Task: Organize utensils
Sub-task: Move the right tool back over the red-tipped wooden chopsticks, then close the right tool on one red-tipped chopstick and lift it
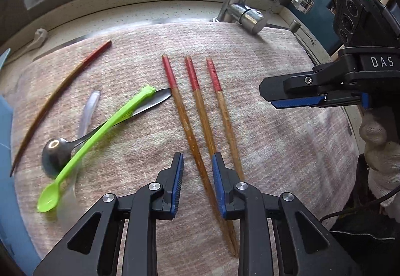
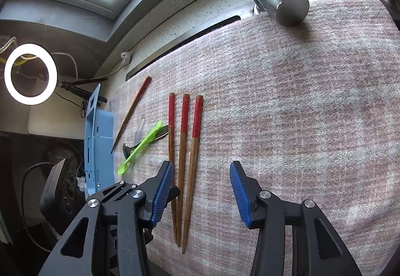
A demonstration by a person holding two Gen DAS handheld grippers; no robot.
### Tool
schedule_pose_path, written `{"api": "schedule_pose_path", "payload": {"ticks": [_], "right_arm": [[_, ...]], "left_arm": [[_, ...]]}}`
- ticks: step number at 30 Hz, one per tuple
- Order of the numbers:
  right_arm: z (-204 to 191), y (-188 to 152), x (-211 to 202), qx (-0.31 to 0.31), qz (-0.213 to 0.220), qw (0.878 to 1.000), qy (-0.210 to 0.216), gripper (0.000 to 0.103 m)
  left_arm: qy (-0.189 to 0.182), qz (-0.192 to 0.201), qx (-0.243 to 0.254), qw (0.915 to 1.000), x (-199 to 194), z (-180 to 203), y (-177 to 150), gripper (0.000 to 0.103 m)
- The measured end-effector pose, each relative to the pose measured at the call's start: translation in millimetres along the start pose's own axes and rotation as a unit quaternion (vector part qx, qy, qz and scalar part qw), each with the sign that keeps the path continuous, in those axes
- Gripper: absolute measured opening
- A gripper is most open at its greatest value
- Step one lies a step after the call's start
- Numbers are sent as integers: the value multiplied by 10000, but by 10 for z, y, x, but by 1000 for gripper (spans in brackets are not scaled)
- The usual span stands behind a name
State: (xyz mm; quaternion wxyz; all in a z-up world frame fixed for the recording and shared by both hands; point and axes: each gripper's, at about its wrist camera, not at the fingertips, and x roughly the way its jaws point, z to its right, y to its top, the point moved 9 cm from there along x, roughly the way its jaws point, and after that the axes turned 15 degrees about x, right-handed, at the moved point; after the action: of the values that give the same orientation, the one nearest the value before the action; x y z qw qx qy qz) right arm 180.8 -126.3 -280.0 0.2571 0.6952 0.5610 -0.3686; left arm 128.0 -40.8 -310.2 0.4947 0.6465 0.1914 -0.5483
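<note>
Towel-covered table (image 1: 275, 151): three chopsticks (image 1: 200, 111) sorted, spoons still piled by left edge.
Left gripper (image 1: 197, 163) and right gripper (image 2: 201, 176) fingers spread, empty; green spoon (image 1: 100, 131) may drag metal spoon (image 1: 57, 151).

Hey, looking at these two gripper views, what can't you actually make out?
- Left wrist view: the clear plastic spoon is blurred, lying partly under the green spoon.
- Left wrist view: the chopsticks' tips are hidden behind the left gripper.
- Right wrist view: the blue rack's contents are too small.
</note>
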Motion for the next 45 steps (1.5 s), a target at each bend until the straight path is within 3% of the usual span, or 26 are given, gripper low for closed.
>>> {"api": "schedule_pose_path", "payload": {"ticks": [5,21,28,34,37,41,45], "right_arm": [[-47,-53,173,-30,-146,9998,-141,32],[-117,-23,370,-250,58,9967,-766,23],[-147,-55,407,-718,189,9905,-1153,18],[-101,-29,386,-536,60,9938,-972,15],[-91,-31,380,-459,66,9944,-953,15],[-114,-39,399,-550,87,9933,-1015,16],[-125,-48,407,-672,121,9924,-1025,16]], "left_arm": [[39,5,-69,10000,-54,-54,-53,23],[273,-70,150,9995,76,-79,126,23],[421,-221,357,9982,153,-82,184,17],[322,-369,523,9974,88,-76,114,15],[192,-281,349,9988,45,-95,193,22],[398,-384,202,9983,131,-209,291,22],[506,-435,385,9970,226,-187,314,21]]}}
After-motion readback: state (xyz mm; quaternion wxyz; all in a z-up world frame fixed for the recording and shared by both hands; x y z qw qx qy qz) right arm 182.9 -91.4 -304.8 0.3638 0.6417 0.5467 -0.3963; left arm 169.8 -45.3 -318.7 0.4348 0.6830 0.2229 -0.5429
